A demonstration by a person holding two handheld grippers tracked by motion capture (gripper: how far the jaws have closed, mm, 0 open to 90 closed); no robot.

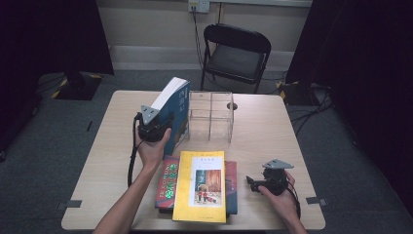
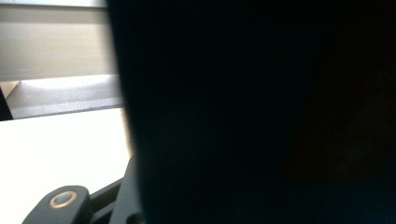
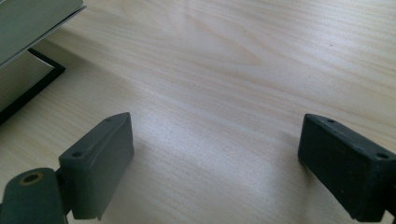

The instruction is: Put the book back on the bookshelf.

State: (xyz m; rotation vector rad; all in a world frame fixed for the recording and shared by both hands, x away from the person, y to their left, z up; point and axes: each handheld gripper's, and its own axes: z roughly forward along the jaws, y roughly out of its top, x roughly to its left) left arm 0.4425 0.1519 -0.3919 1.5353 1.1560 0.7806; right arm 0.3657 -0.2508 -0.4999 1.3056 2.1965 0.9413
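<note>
High view: a pale wooden table [image 1: 272,126] on grey floor, a black folding chair [image 1: 236,51] behind it, dark curtains either side. The left gripper [image 1: 163,127] has its jaws clamped on a blue book [image 1: 171,105], held tilted, just beside the clear acrylic organizer [image 1: 210,116], whose compartments sit empty. The right gripper [image 3: 215,161] rests low, jaws wide apart over bare wood, the book stack [image 1: 200,187] just off its left jaw.

The left forearm [image 1: 127,202] ran up from the bottom edge to the left gripper [image 1: 155,127], raised left of centre with its jaws clamped. At lower right, the right hand [image 1: 280,195] held the right gripper [image 1: 253,184] low, jaws spread wide apart.
</note>
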